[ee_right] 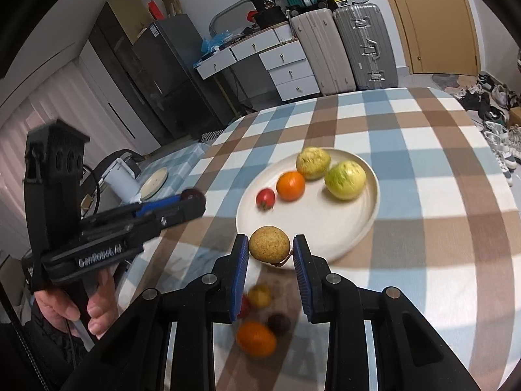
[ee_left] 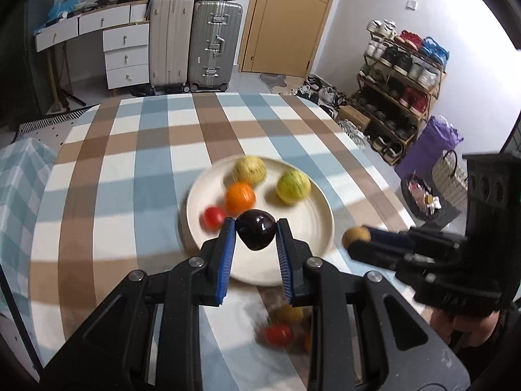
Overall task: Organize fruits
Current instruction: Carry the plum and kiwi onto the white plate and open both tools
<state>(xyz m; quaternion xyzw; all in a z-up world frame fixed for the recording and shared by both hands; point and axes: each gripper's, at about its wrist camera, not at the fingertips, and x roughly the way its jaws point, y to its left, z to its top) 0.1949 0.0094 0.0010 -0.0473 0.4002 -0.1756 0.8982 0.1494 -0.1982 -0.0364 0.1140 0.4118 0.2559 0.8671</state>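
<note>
A cream plate (ee_left: 312, 215) (ee_right: 335, 228) on the checked tablecloth holds two yellow-green fruits (ee_left: 293, 185) (ee_right: 345, 179), an orange (ee_left: 240, 197) (ee_right: 290, 185) and a small red tomato (ee_left: 213, 216) (ee_right: 265, 198). My left gripper (ee_left: 255, 233) is shut on a dark purple fruit (ee_left: 255, 229) above the plate's near part; it also shows in the right wrist view (ee_right: 192, 200). My right gripper (ee_right: 269, 249) is shut on a brown round fruit (ee_right: 269, 244) above the plate's near rim; it shows in the left wrist view (ee_left: 356, 239).
Several loose fruits lie on the cloth below the grippers: a red one (ee_left: 278, 334), a yellow one (ee_right: 260, 296), an orange one (ee_right: 256, 339), a dark one (ee_right: 279, 323). Suitcases (ee_left: 195, 42), drawers (ee_left: 125, 55), a door and a shoe rack (ee_left: 397, 97) stand beyond the table.
</note>
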